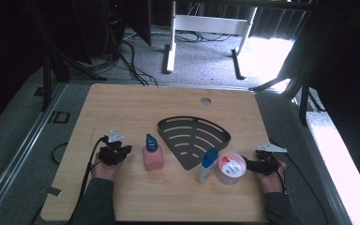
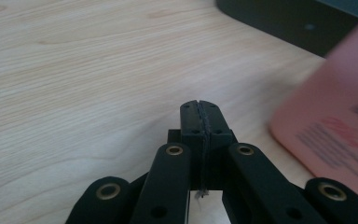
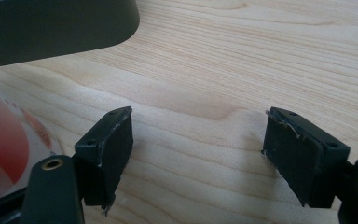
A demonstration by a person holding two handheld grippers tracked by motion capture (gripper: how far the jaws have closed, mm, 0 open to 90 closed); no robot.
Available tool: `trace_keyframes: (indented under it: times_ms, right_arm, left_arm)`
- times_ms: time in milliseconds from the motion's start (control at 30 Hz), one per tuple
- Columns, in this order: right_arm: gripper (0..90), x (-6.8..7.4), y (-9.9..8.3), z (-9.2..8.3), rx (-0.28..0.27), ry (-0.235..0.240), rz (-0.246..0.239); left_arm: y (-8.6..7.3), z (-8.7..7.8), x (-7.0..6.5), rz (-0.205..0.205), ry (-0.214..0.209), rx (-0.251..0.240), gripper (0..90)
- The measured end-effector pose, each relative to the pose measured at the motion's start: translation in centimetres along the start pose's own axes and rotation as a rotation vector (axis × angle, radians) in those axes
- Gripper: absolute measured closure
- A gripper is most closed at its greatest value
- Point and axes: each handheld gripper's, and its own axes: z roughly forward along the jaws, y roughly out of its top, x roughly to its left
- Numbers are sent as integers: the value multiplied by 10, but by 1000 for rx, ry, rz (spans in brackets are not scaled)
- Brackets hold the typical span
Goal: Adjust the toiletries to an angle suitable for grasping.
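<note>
Light wood-grain table [image 1: 122, 103], matte laminate, a round cable hole at its far edge. At centre lies a black metal corner shelf [image 1: 193, 138], fan-shaped, slotted base, low rim; nothing sits in it. Near and left of the shelf stands a pink bottle [image 1: 153, 156], squat, translucent plastic, blue pointed cap, upright. Near and right of the shelf stands a slim pale bottle [image 1: 206, 166] with a blue cap, tilted slightly, touching or just beside a round clear tub [image 1: 230, 168] with a red-and-white printed lid. Left gripper [image 1: 116, 152] rests on the table just left of the pink bottle; in the left gripper view its jaws are pressed flat together with nothing between them, the bottle's blurred pink label just off to the side of the tips [image 2: 200, 114]. Right gripper [image 1: 258, 165] sits just right of the tub; in the right gripper view [image 3: 198, 140] its jaws stand spread wide over bare wood, pad edges frayed, the tub at the side and not between them. Judgement: work looks like loading the shelf, and it stands at the start; all three containers remain on the table, none gripped. Left of it: open the left jaws, take the pink bottle, place each item.
</note>
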Motion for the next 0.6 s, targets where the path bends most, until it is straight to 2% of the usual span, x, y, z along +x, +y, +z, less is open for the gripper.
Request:
trace_keyframes:
  times_ms: [33, 67, 133, 333, 600]
  right_arm:
    - [235, 0, 0, 0, 0, 1, 1]
    - [235, 0, 0, 0, 0, 3, 2]
    - [235, 0, 0, 0, 0, 2, 2]
    - [235, 0, 0, 0, 0, 2, 1]
    - [234, 0, 0, 0, 0, 3, 0]
  left_arm:
    - [-1, -3, -4, 20, -15, -8, 899]
    - [-1, -3, -4, 20, -15, -8, 899]
    - [-2, -9, -13, 57, -32, -24, 900]
    - [-5, -16, -26, 102, -60, -27, 900]
    - [-6, -28, -39, 120, -98, -47, 900]
